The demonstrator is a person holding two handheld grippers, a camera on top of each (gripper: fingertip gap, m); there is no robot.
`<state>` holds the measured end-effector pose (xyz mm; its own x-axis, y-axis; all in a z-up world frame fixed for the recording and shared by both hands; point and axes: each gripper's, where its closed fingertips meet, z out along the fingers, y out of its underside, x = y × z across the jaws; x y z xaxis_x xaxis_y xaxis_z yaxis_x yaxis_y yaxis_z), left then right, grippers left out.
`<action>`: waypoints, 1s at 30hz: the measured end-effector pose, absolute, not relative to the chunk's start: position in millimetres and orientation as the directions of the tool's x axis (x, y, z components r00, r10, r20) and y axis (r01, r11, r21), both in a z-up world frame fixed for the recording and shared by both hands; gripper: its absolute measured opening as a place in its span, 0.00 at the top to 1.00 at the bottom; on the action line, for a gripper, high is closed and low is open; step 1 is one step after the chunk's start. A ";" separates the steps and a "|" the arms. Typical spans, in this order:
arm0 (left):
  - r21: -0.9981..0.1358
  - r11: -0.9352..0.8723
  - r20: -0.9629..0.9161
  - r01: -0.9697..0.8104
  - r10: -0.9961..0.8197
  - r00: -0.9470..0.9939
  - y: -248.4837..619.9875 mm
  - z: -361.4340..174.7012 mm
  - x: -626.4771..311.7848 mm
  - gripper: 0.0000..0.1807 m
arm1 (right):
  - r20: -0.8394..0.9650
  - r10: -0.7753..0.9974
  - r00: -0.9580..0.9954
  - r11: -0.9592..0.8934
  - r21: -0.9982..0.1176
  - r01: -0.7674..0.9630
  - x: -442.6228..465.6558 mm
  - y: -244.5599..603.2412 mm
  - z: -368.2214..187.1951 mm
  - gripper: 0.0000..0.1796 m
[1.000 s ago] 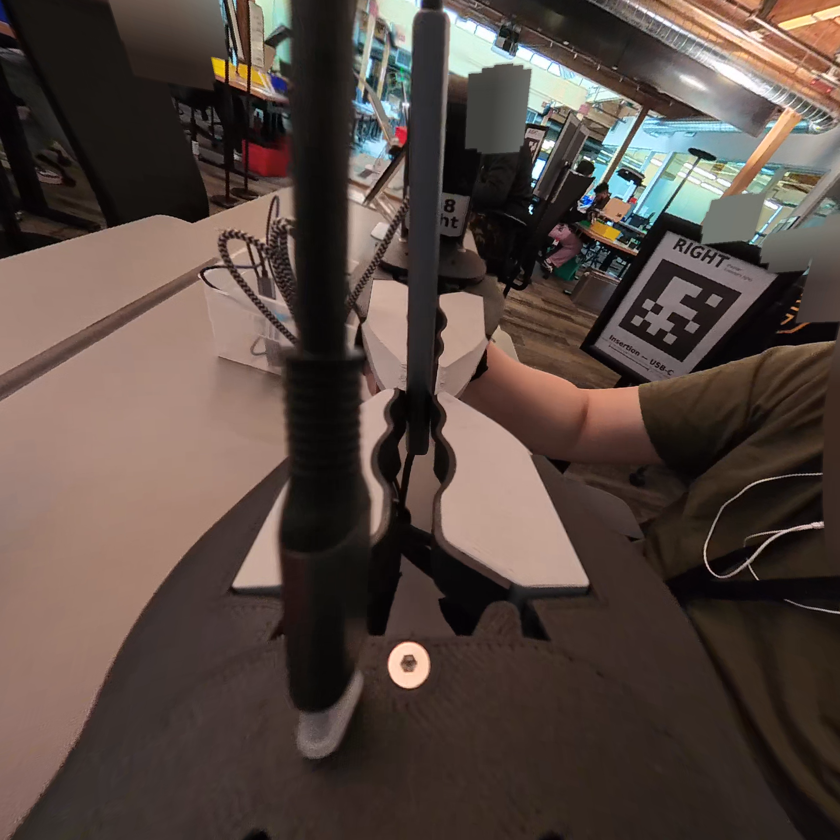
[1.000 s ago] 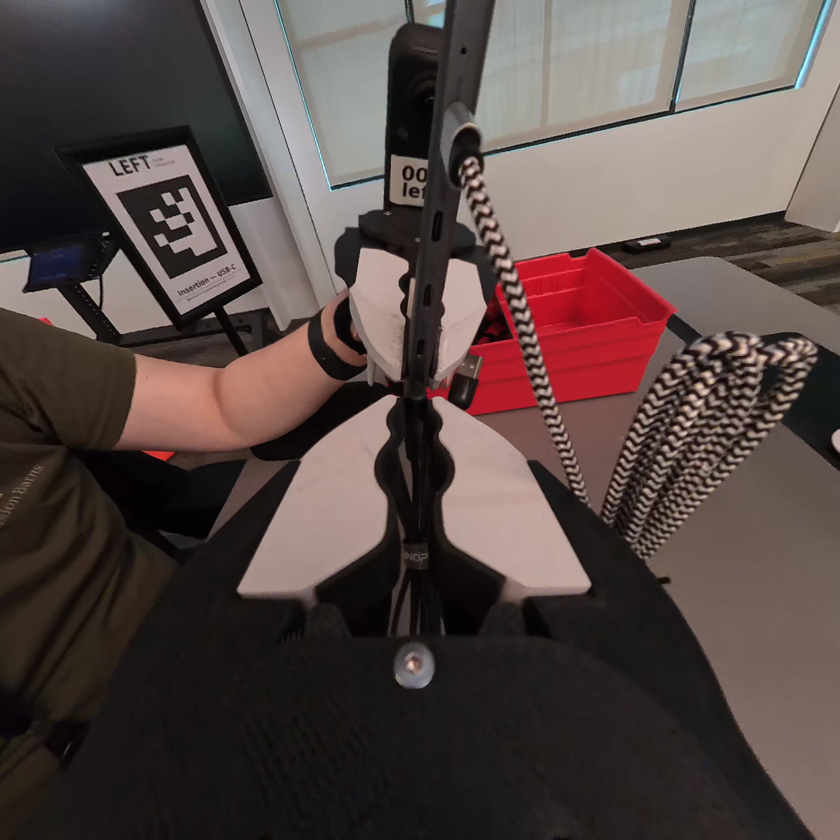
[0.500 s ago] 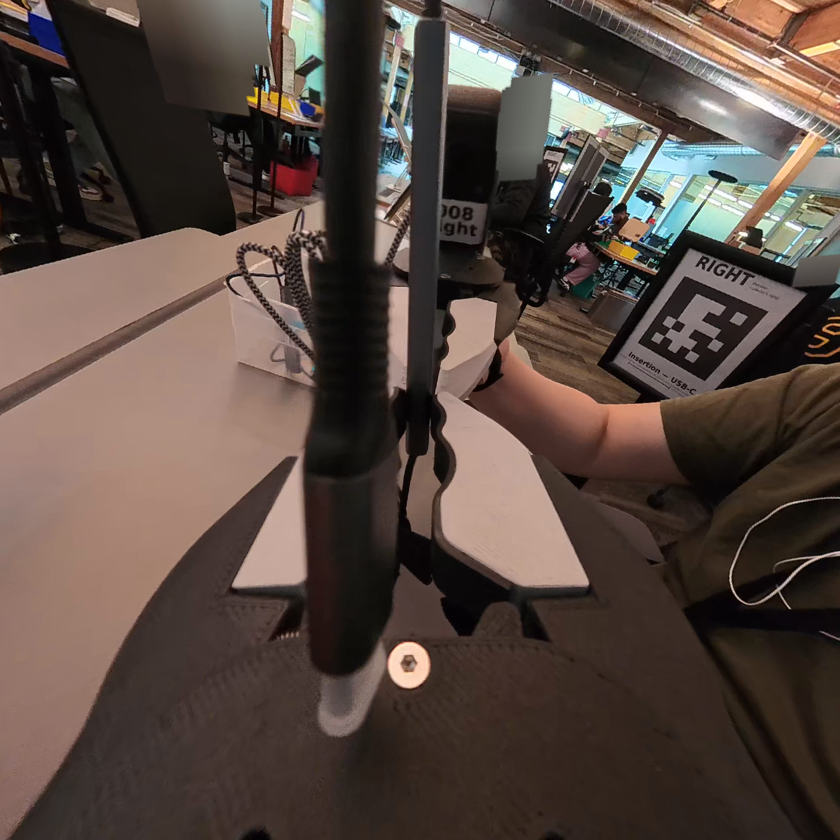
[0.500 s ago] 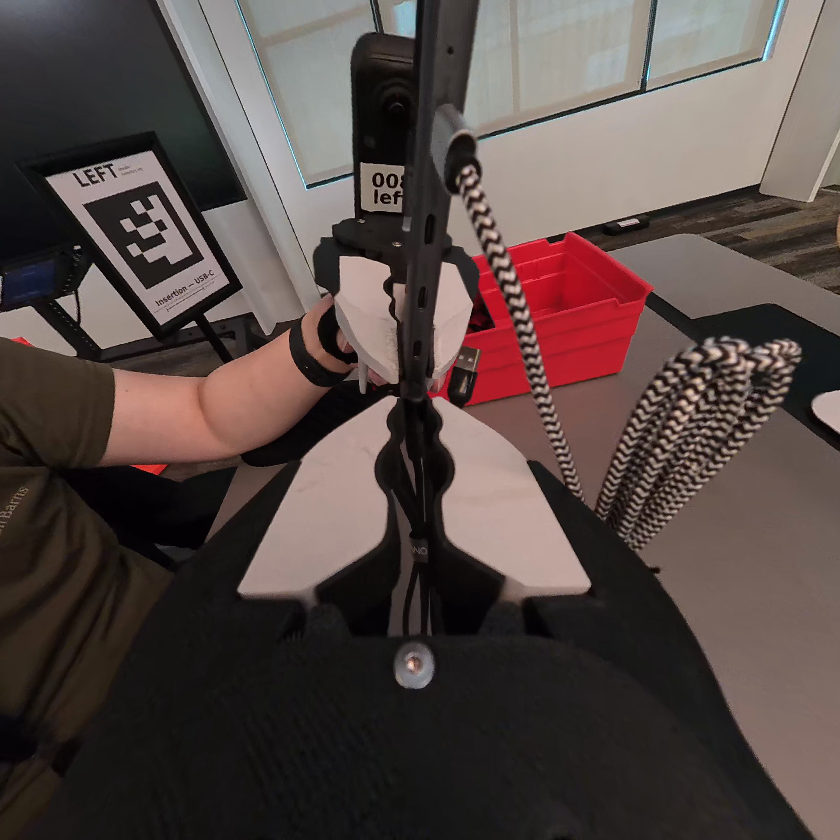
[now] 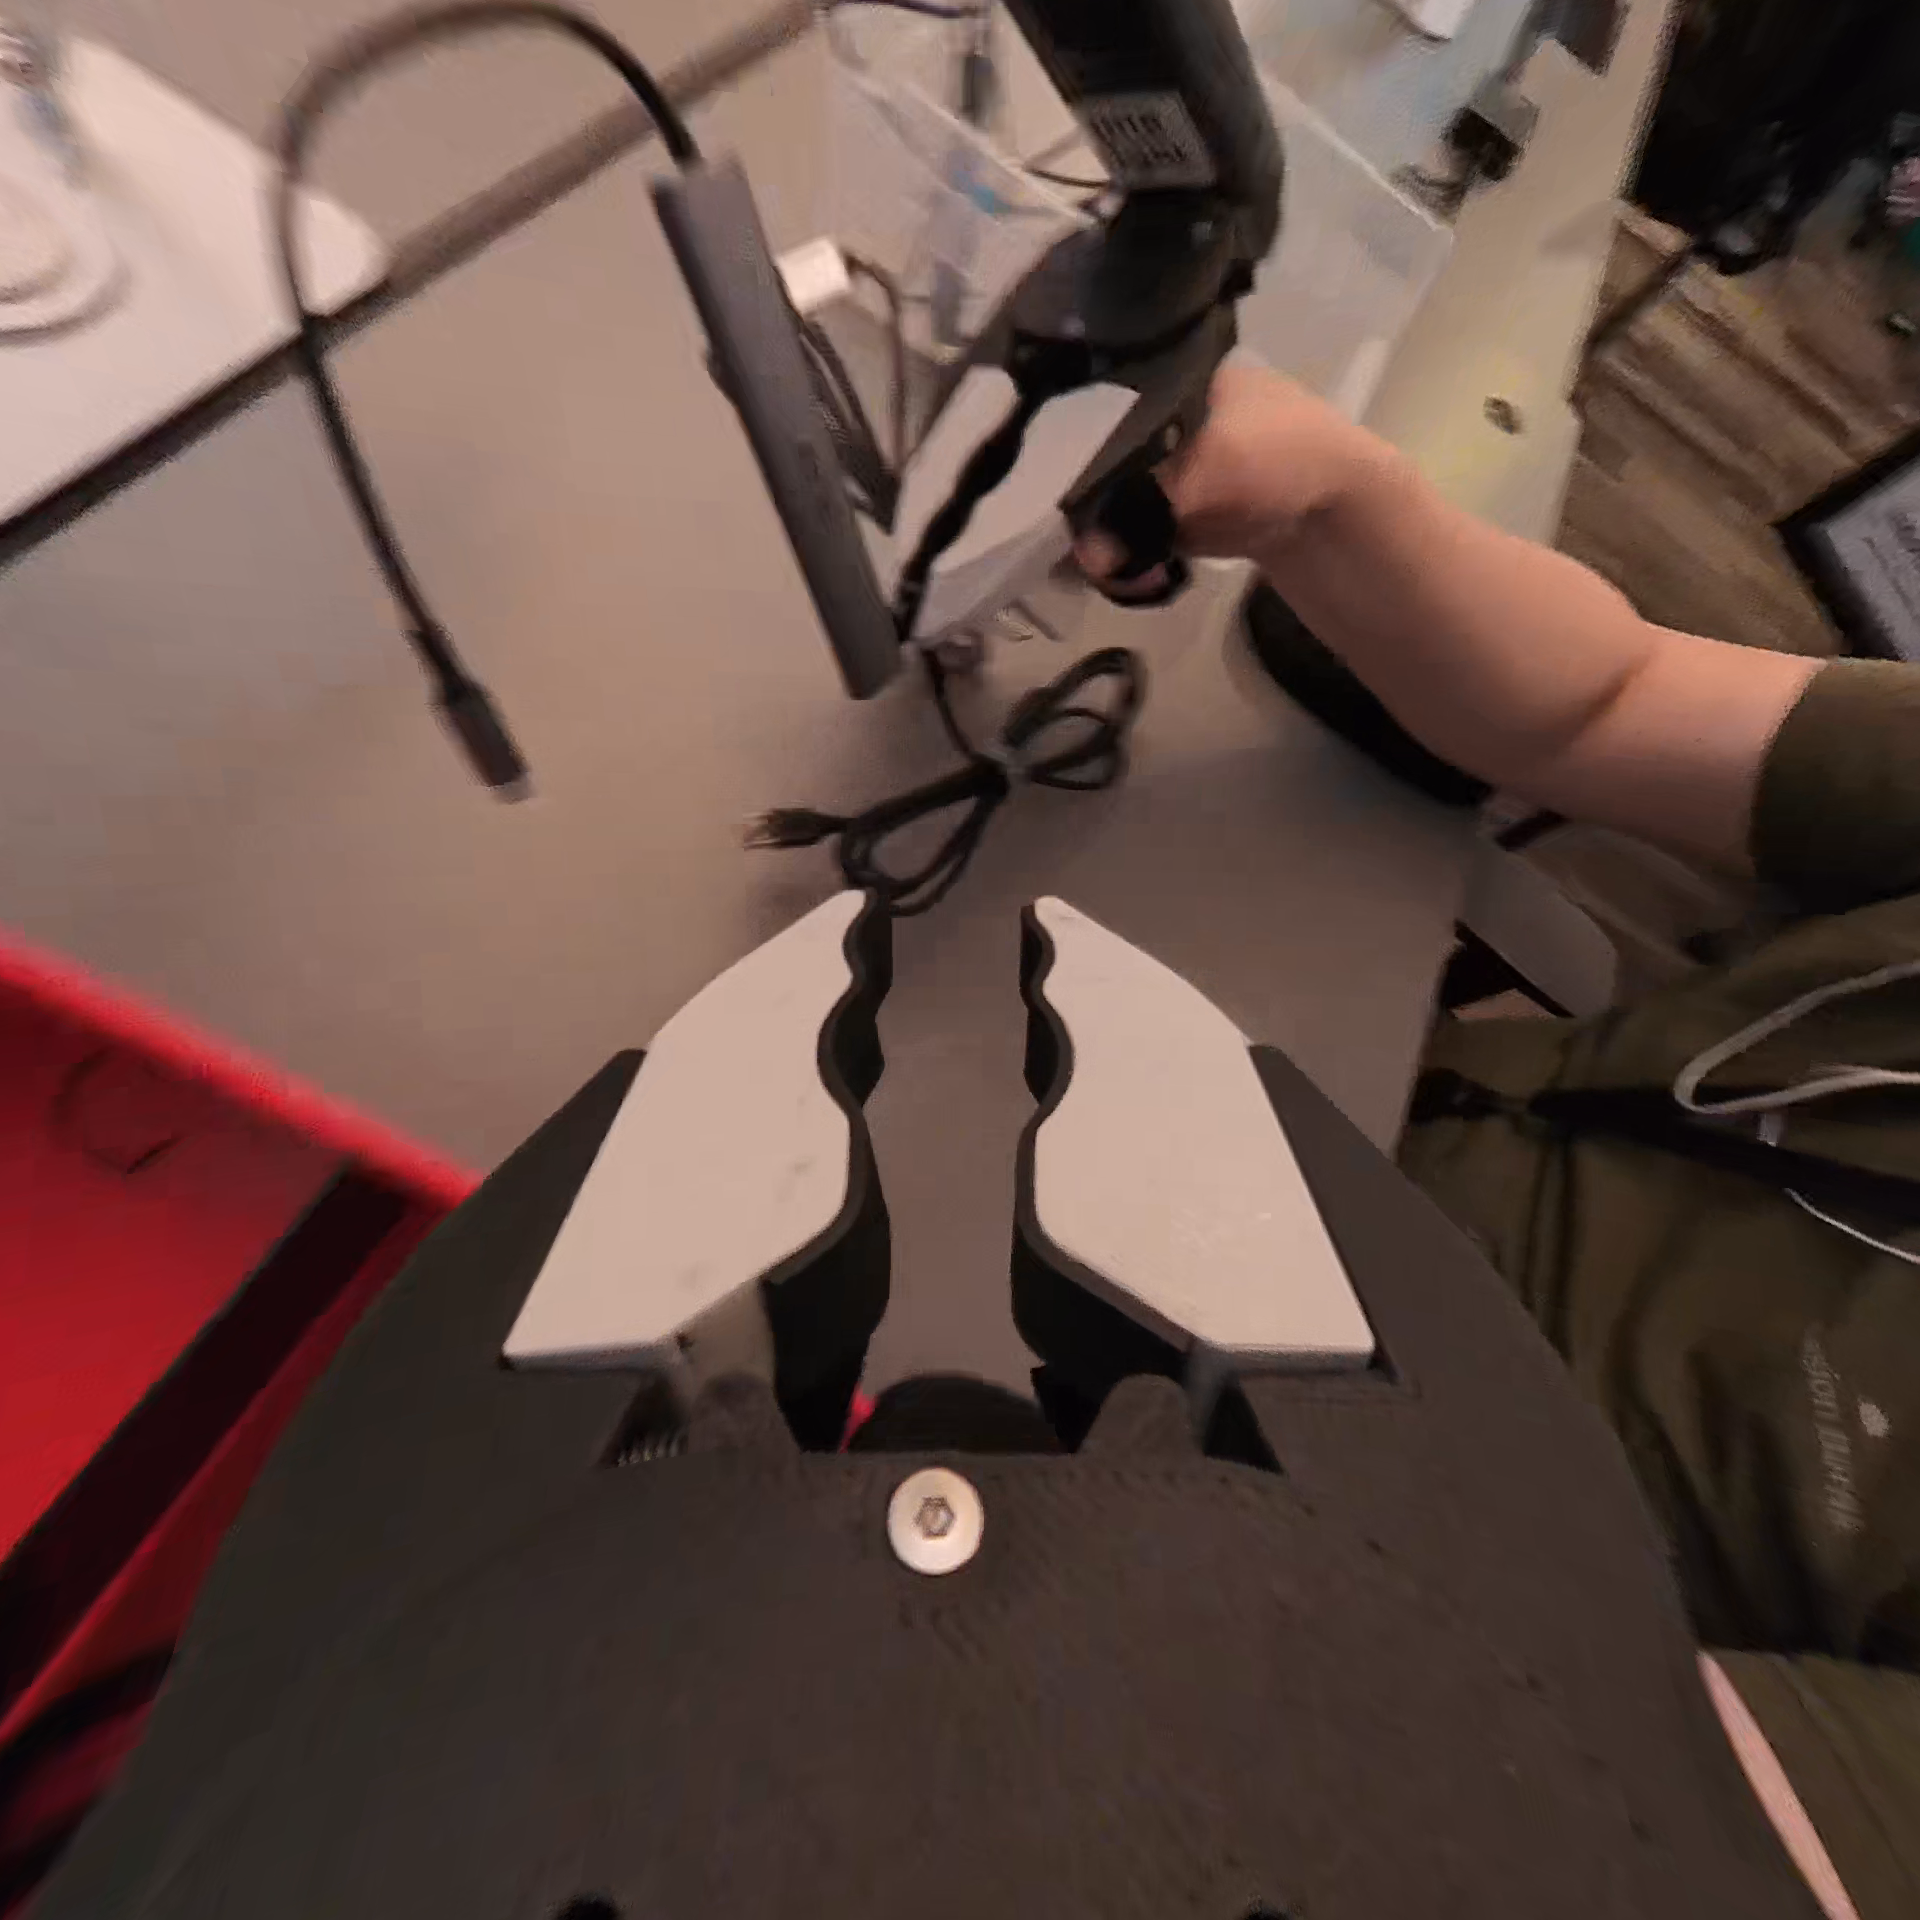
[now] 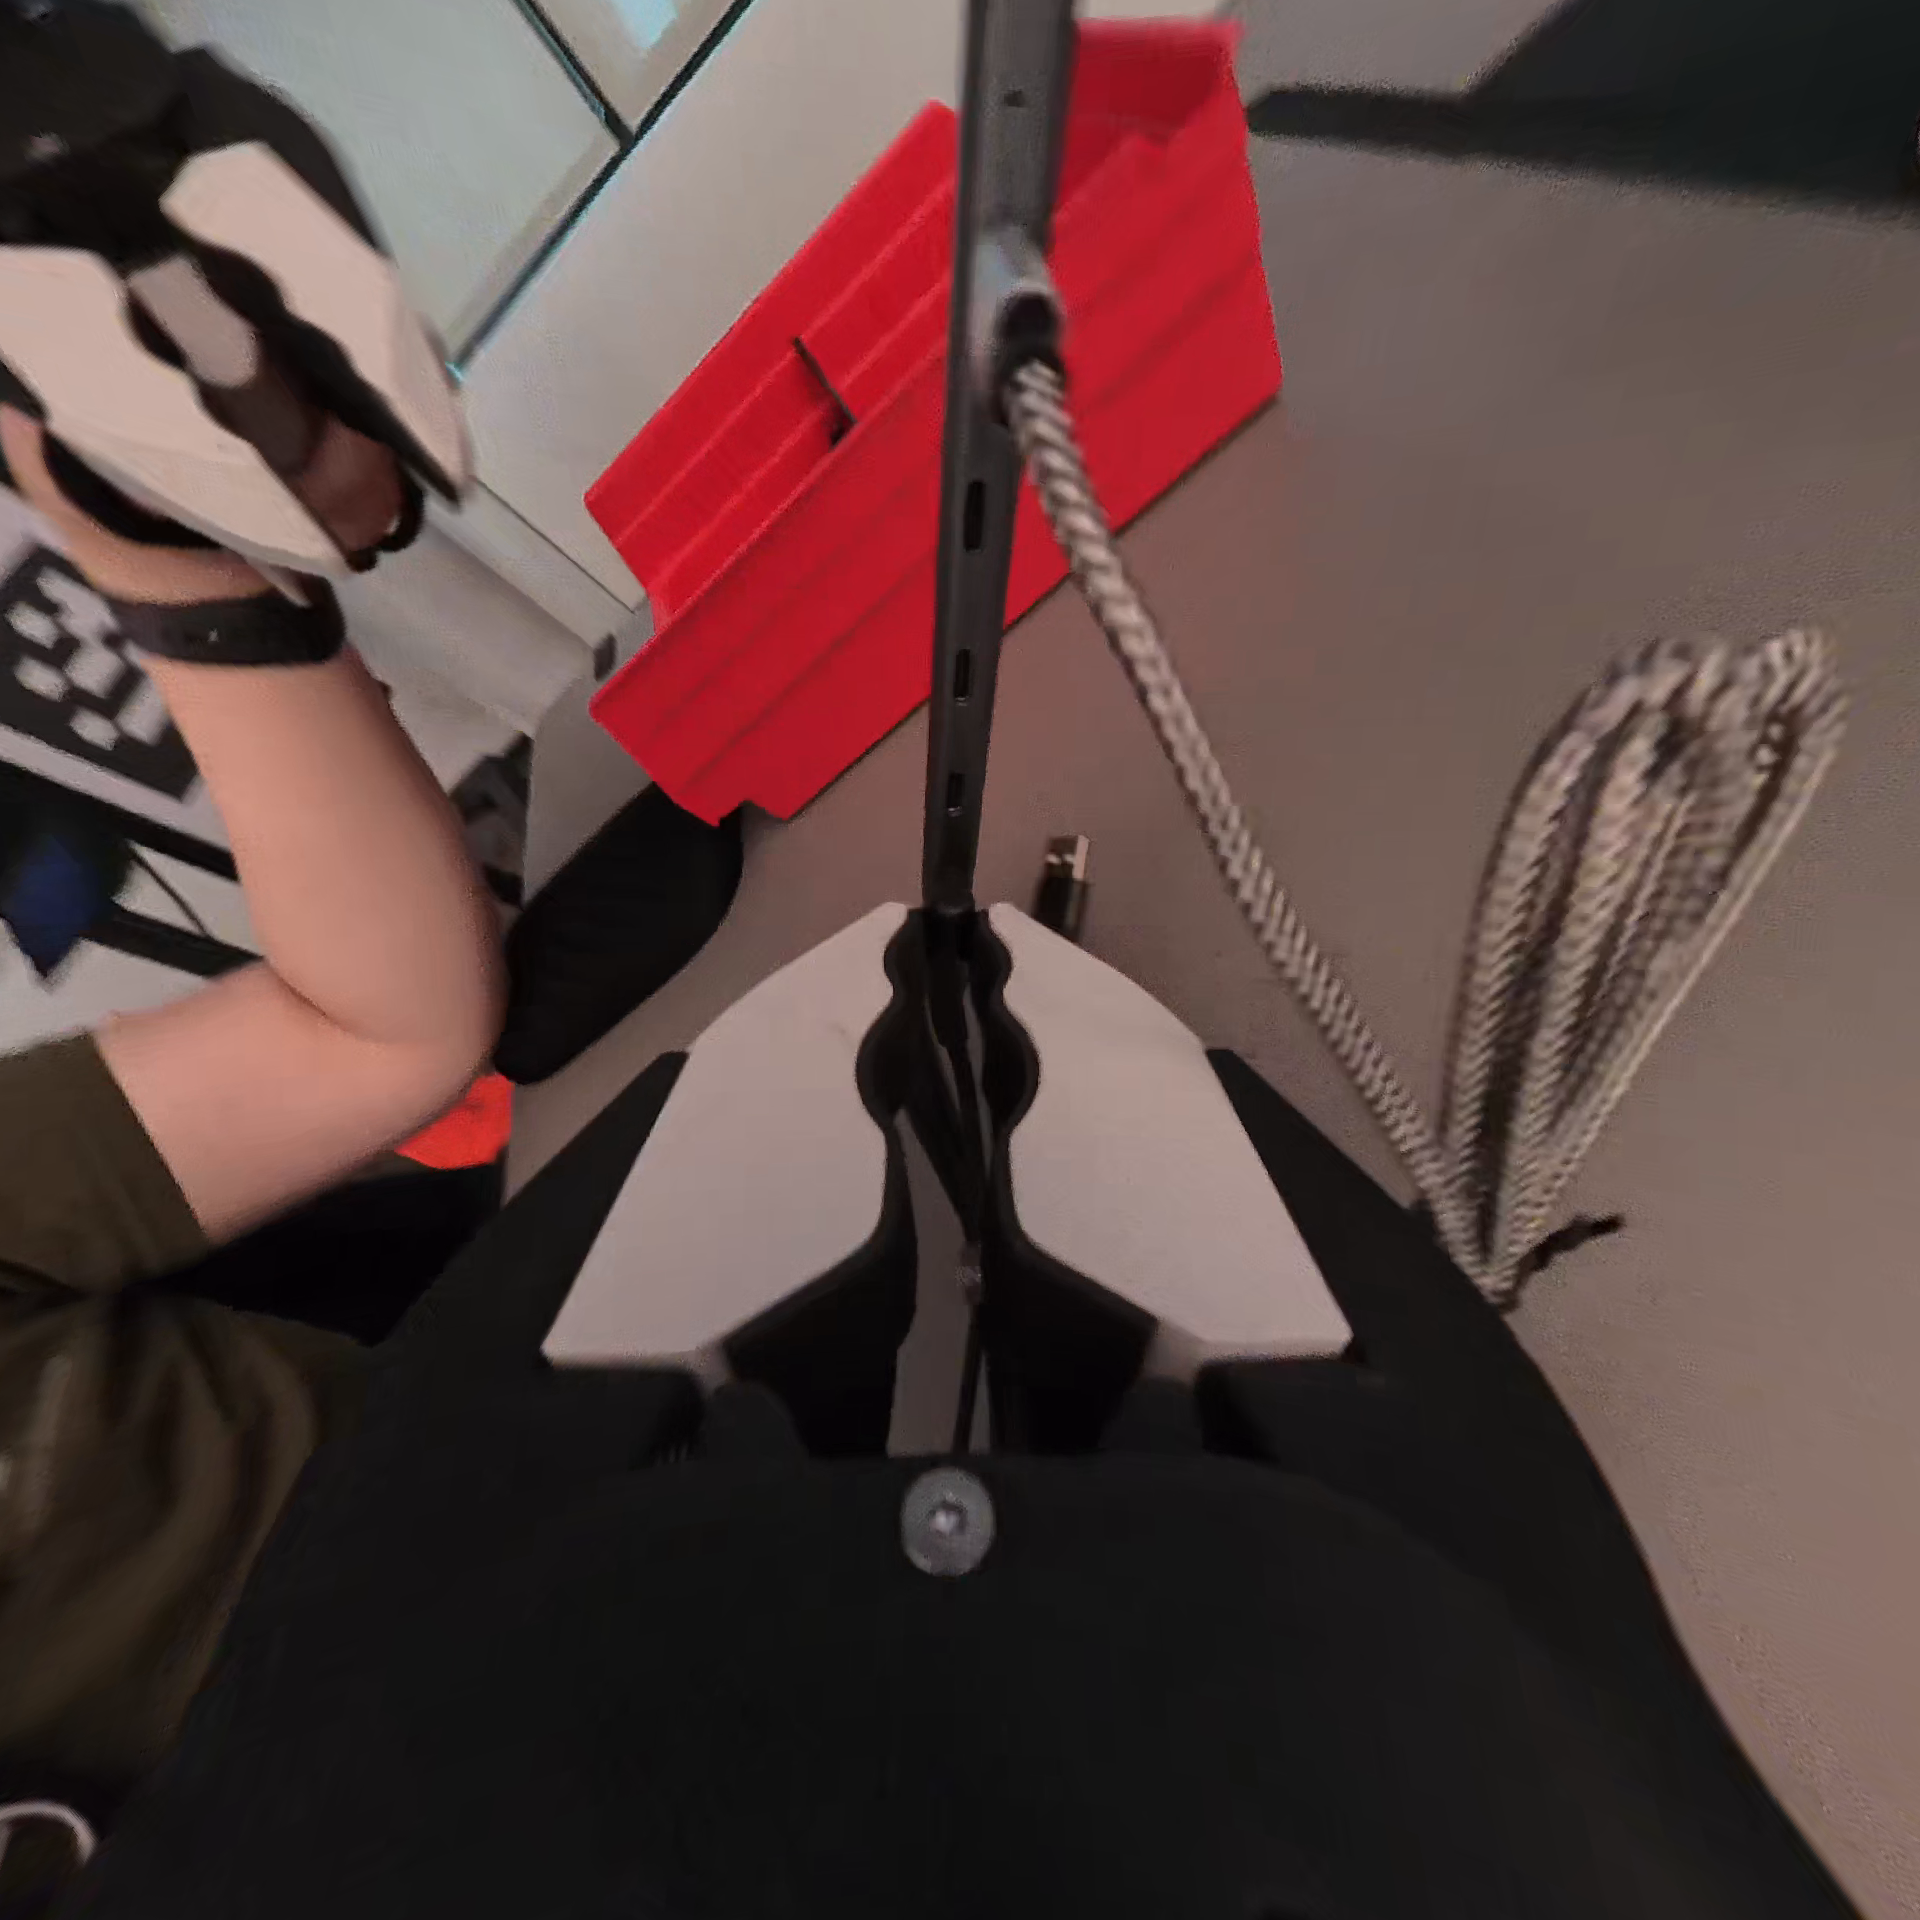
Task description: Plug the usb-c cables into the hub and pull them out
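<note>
The hub (image 6: 961, 665) is clamped by its near end in the right tool (image 6: 948, 914), slanting up and away, with a braided cable (image 6: 1174, 727) plugged into its side and trailing down to a looped bundle. The left tool (image 5: 948, 914) is parted and empty above the bench (image 5: 582, 644), near a black cable (image 5: 997, 769). Beyond stands a red bin (image 6: 914, 520).

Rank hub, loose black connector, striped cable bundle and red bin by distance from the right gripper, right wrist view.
1. hub: clamped in the right gripper, rising straight ahead.
2. loose black connector: on the table just right of the fingertips.
3. striped cable bundle: farther right, on the table.
4. red bin: ahead and left, at the table edge.

Bundle and bin are close to call.
</note>
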<state>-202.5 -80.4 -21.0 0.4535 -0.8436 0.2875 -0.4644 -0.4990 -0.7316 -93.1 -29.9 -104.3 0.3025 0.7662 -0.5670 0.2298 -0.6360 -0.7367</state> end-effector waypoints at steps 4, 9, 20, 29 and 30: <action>-0.674 -0.606 0.147 -0.423 -0.671 0.727 -64.7 -29.6 -284.9 0.85 | -0.670 0.645 0.369 -0.759 -0.617 0.208 -98.7 -22.9 -145.9 0.96; -0.570 -0.788 0.136 -0.234 -0.371 0.919 -57.3 -57.6 -376.6 0.85 | -0.690 0.586 0.425 -0.804 -0.559 0.201 -101.7 -16.7 -173.9 0.95; -0.263 -0.962 0.163 0.071 0.028 0.986 -34.0 -139.9 -427.9 0.87 | -0.457 0.687 0.565 -0.673 -0.694 0.256 -75.4 4.7 -152.2 0.86; -0.196 -0.975 0.078 0.108 0.094 0.993 -23.0 -169.2 -441.8 0.88 | -0.396 0.771 0.498 -0.544 -0.816 0.194 -72.7 -5.0 -83.6 0.86; -0.202 -0.973 0.074 0.110 0.097 0.992 -22.1 -168.8 -442.8 0.88 | -0.386 0.777 0.498 -0.536 -0.819 0.202 -72.8 -6.0 -82.1 0.86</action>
<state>-442.8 -22.1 -168.8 0.9925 0.0972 0.0744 0.1104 -0.9732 -0.2019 -72.8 -6.0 -82.1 0.4981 0.7766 -0.3858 0.2016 -0.5365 -0.8195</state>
